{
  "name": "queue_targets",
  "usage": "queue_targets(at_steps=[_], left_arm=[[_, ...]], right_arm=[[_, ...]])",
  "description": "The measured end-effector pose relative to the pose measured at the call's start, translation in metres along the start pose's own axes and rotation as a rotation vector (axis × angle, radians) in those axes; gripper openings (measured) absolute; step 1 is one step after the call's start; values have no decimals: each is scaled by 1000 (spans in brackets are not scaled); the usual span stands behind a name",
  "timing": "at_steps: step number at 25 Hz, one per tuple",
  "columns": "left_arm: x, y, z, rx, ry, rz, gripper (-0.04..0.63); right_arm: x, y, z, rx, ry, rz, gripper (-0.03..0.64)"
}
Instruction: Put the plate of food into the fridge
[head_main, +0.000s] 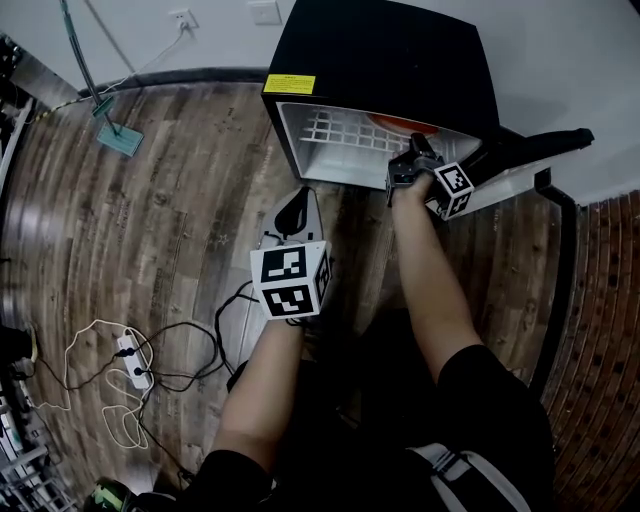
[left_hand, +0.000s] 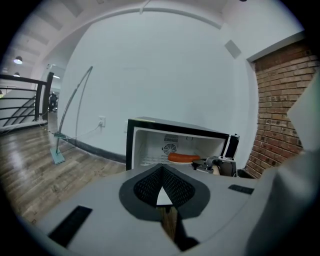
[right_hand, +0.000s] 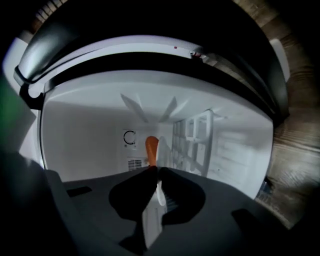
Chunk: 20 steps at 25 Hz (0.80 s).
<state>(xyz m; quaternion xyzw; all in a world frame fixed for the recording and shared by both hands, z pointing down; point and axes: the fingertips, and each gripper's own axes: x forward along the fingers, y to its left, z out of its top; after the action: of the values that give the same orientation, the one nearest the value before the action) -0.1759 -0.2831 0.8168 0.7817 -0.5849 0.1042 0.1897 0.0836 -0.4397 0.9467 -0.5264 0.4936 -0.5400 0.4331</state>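
The right gripper (head_main: 405, 170) reaches into the open black fridge (head_main: 400, 60), its jaws clamped on the rim of the white plate (right_hand: 160, 186). The plate sits inside, over the wire shelf (head_main: 335, 130), with the orange food (head_main: 402, 122) on it. The left gripper (head_main: 293, 215) hangs back over the wooden floor (head_main: 150, 220) (well clear of the fridge) – jaws together, holding nothing.

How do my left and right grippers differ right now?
The right gripper is shut on the rim of the plate; the left gripper is shut on nothing. The right gripper reaches into the open fridge, while the left gripper hangs back over the wooden floor. Both have their jaws together.
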Motion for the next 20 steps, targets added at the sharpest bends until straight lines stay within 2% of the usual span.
queue_targets(at_steps=[3, 8, 14, 18, 20], left_arm=[[-5, 7, 8, -1, -29, 16, -5], [-7, 6, 8, 5, -33, 17, -5], [-7, -2, 9, 32, -40, 0, -5], [-6, -6, 7, 17, -32, -7, -5], [-4, -8, 8, 21, -35, -10, -5]], right_arm=[[7, -1, -4, -42, 11, -42, 35], [9, -14, -5, -175, 52, -216, 25], [6, -28, -4, -239, 50, -360, 38], [-2, -29, 5, -201, -6, -385, 57], [-7, -25, 12, -226, -36, -387, 77]])
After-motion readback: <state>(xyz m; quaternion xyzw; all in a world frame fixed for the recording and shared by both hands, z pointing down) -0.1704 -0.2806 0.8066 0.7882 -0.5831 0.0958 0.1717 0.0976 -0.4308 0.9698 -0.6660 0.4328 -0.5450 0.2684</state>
